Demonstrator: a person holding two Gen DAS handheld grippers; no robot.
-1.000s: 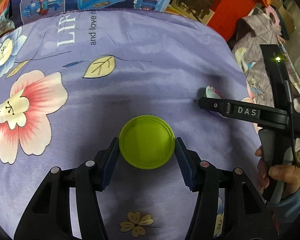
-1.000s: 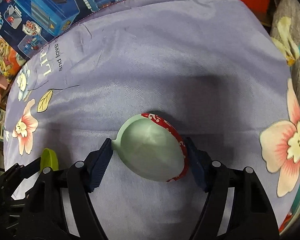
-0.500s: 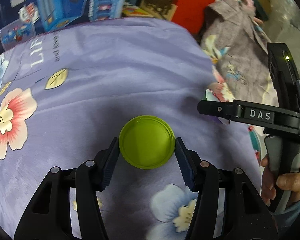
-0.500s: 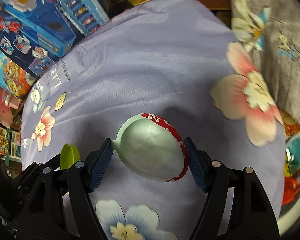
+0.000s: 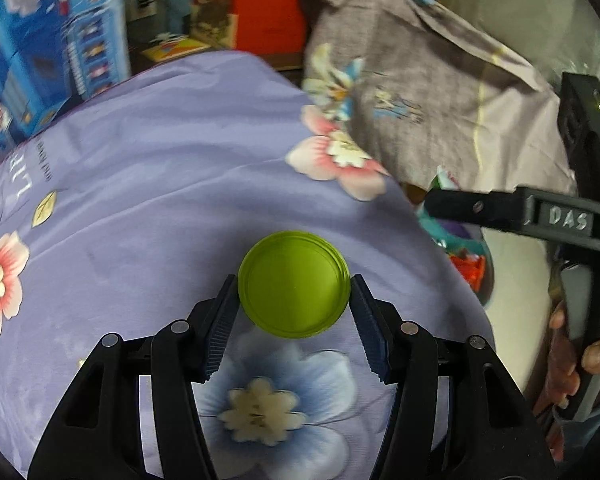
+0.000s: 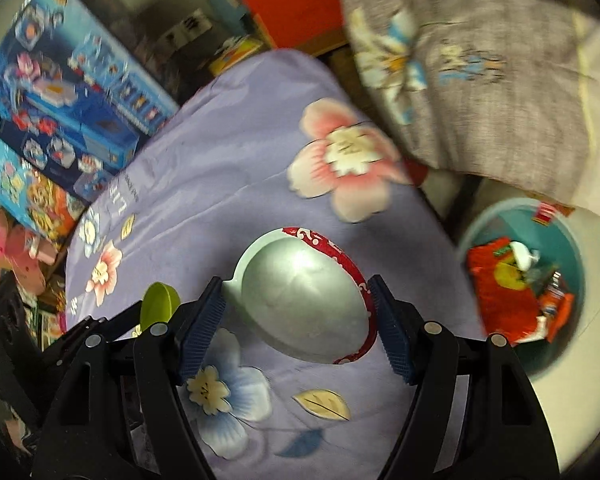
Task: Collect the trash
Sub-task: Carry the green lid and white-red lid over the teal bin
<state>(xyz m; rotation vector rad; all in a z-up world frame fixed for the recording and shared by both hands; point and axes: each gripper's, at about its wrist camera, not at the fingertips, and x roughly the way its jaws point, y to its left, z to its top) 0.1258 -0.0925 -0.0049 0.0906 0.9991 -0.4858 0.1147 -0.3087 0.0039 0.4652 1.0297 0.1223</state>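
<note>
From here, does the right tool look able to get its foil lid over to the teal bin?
Probably yes. The right tool grips the foil lid, and the teal bin sits open-topped off the purple cloth's right edge, with nothing visible between them.

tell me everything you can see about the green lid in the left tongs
The round lime-green plastic lid is a shallow disc with a raised rim and a smooth, faintly ringed face turned to the camera. The left tongs grip it at opposite edges, their blue ribbed pads pressing its rim. It hangs above the purple flowered cloth, touching nothing else. From the right wrist view it appears edge-on, and it looks clean and undamaged.
</note>
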